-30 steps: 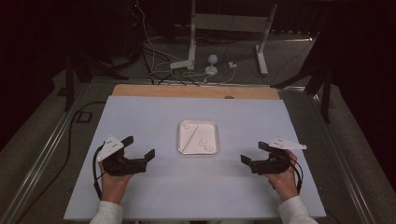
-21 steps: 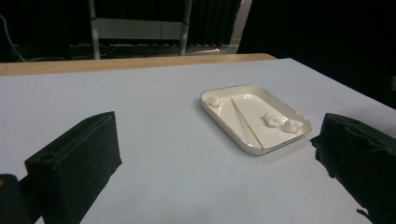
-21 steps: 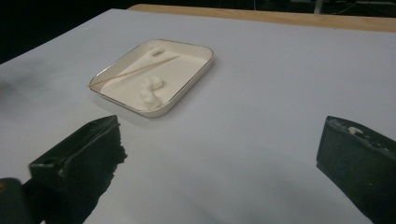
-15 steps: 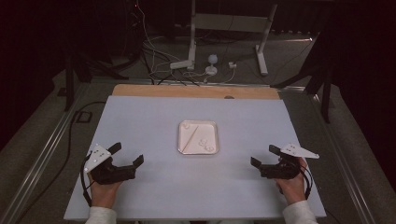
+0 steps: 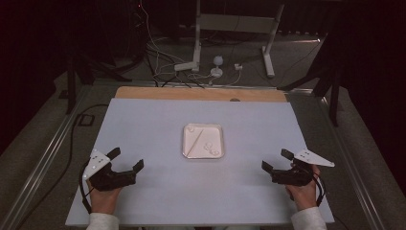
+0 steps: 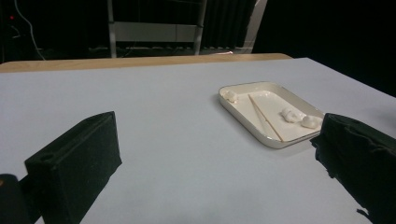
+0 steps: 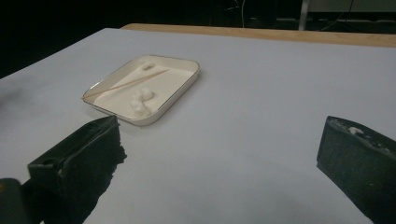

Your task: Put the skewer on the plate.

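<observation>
Pale grey-blue worktop (image 5: 158, 129) carried everything, wooden strip along its far edge. White rectangular tray (image 5: 187, 143) sat at the worktop's centre, well apart from both grippers. Left gripper (image 5: 128, 160) rested low near the front-left corner, jaws spread wide, nothing between them. Right gripper (image 5: 276, 159) sat near the front-right edge, likewise released and empty. Both pointed inward toward the tray. In the tray: a thin wooden stick (image 5: 198, 140) lay diagonally, a small white lump (image 6: 230, 95) at the far corner, two more lumps (image 7: 140, 100) close together beside the stick; what they were made of couldn't be told. Judged step: idle or start pose, no grasp under way. The next move would likely call for one gripper to travel in to the tray, lower over the stick or a lump, and close gently, since the pieces looked small and light.
</observation>
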The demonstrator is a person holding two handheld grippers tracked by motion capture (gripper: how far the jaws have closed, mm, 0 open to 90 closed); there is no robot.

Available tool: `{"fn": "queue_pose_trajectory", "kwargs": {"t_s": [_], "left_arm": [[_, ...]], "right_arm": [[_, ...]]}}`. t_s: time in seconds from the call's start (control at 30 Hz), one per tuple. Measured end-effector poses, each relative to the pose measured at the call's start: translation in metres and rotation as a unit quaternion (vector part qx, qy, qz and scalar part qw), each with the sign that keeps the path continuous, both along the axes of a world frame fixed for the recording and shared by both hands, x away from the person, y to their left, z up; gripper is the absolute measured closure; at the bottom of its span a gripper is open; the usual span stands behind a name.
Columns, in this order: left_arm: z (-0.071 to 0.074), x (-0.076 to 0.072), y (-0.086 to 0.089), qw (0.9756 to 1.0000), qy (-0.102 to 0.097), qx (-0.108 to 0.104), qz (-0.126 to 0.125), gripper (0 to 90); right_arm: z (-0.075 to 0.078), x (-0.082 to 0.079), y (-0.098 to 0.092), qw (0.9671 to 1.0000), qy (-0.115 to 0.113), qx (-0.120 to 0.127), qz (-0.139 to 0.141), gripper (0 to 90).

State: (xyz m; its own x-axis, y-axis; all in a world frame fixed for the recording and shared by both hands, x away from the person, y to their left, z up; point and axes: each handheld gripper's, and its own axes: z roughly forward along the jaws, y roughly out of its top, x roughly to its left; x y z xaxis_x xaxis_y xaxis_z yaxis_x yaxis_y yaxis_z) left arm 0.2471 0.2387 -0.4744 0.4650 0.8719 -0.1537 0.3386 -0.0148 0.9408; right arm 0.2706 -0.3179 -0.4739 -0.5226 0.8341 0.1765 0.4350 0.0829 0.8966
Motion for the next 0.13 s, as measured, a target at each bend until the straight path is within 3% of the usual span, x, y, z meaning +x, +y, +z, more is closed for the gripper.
{"fn": "queue_pose_trajectory", "kwargs": {"t_s": [0.13], "left_arm": [[-0.0016, 0.0003, 0.0002, 1.0000, 0.003, 0.000, 0.003, 0.6]], "right_arm": [[-0.0019, 0.0001, 0.0000, 1.0000, 0.005, -0.002, -0.004, 0.0]]}}
